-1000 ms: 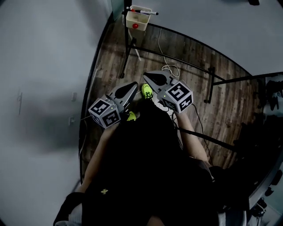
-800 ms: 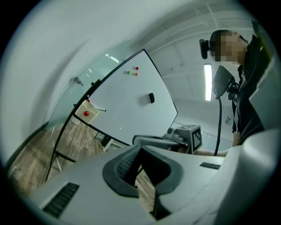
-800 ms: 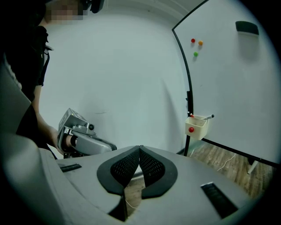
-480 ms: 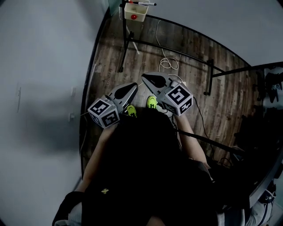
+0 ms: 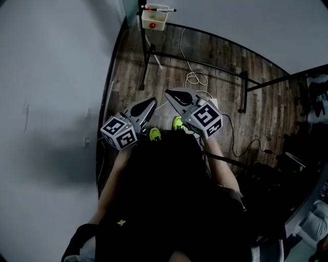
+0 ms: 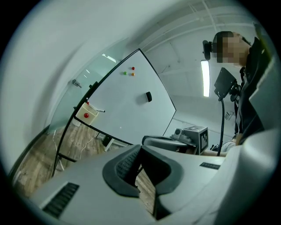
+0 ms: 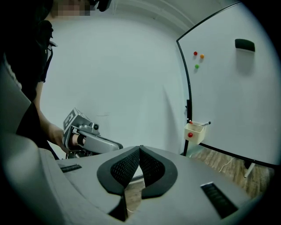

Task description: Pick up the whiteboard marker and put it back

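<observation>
The whiteboard marker (image 5: 163, 9) lies across the top of a cream holder box (image 5: 154, 19) fixed at the lower left corner of the whiteboard (image 5: 256, 25). It also shows as a marker (image 7: 204, 124) on the box (image 7: 193, 131) and a marker (image 6: 99, 110) on the box (image 6: 86, 114). My left gripper (image 5: 152, 101) and right gripper (image 5: 166, 92) hang side by side over the wooden floor, well short of the box. Both are shut with nothing between the jaws, the left gripper (image 6: 140, 147) and the right gripper (image 7: 139, 148) alike.
The whiteboard stands on a black frame (image 5: 148, 51) with feet on the floor. A white cable (image 5: 195, 79) coils near it. On the board are an eraser (image 7: 244, 45) and coloured magnets (image 7: 198, 56). A grey wall (image 5: 51, 102) runs along the left. Green shoes (image 5: 177, 123) show below the grippers.
The person has stepped, the shoes shifting under the grippers. Both grippers drifted slightly toward the whiteboard. They stay shut and empty; the marker has not moved.
</observation>
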{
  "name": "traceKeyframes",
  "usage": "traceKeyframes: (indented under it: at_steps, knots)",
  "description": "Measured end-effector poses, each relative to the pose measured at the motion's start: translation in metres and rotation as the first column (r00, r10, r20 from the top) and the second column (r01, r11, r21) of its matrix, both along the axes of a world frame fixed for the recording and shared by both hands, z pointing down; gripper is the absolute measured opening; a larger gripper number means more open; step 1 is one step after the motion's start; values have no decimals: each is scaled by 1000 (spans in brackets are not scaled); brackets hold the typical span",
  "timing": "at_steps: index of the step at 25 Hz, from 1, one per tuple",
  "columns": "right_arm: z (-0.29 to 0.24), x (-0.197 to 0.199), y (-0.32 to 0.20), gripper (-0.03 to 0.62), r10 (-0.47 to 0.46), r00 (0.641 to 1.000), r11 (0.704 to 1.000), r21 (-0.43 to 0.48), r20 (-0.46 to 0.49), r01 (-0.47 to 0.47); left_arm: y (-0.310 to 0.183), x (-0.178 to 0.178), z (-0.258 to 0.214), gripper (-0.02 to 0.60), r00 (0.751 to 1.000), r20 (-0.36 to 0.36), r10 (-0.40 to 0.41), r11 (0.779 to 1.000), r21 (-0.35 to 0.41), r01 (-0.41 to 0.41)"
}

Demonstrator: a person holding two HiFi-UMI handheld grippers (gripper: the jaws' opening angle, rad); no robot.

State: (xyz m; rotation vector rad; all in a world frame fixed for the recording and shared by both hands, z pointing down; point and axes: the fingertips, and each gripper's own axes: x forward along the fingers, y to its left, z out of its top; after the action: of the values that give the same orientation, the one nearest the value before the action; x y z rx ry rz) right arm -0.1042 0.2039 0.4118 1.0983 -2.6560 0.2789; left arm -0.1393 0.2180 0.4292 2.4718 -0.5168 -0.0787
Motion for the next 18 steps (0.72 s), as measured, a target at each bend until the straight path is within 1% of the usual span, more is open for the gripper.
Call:
traceKeyframes:
  at_steps: [10, 18]
  knots:
    - [-6, -16, 1, -2, -46, 999, 999, 10, -3, 46, -2, -8, -6, 19, 999, -21, -27, 1000, 10, 28]
    - [-9, -18, 0, -2, -59, 998, 998, 21, -19, 59, -1, -6, -15, 18, 999, -28, -19, 999, 30, 20]
